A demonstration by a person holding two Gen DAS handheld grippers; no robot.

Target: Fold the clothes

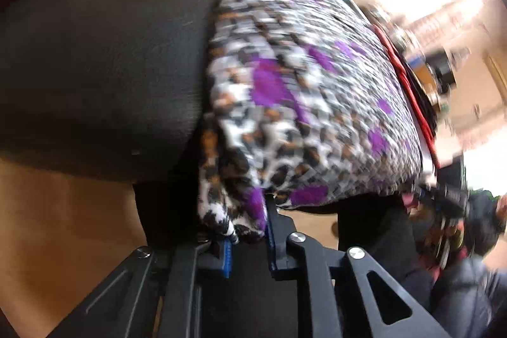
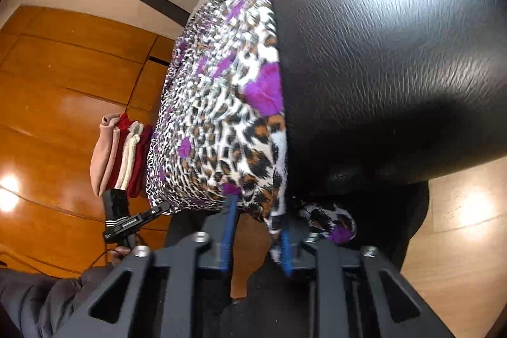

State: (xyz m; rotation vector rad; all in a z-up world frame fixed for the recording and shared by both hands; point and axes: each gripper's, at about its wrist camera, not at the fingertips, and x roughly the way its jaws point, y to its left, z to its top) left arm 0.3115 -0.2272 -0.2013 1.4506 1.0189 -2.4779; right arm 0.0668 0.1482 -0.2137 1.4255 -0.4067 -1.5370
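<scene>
Farthest left, in the right wrist view, a small stack of folded clothes (image 2: 120, 154) in pink, cream and dark red lies on the wooden floor (image 2: 63, 84), set aside, I judge, as finished pieces; just beside it the left gripper (image 2: 139, 219) reaches in from the person's sleeve (image 2: 35, 300) toward the near left hem of the leopard-print garment (image 2: 221, 116), which lies spread over a black leather seat (image 2: 396, 53), presumably used as the folding surface; its purple patches make the hem easy to follow along the seat's front edge. In the left wrist view the left gripper (image 1: 247, 230) has its fingers drawn close together, pinching a bunched corner of the leopard-print garment (image 1: 301, 100) that hangs over the edge, the blue pads (image 1: 226, 255) hard against the cloth. On the right, the right gripper (image 2: 256, 230) likewise has its fingers nearly together with a fold of the right corner caught between them, a loose tail drooping past the right pad (image 2: 286, 252); holding both near corners at once suggests the cloth is about to be lifted and carried across for a fold, though a shallow pinch on such slippery fabric could slip.
</scene>
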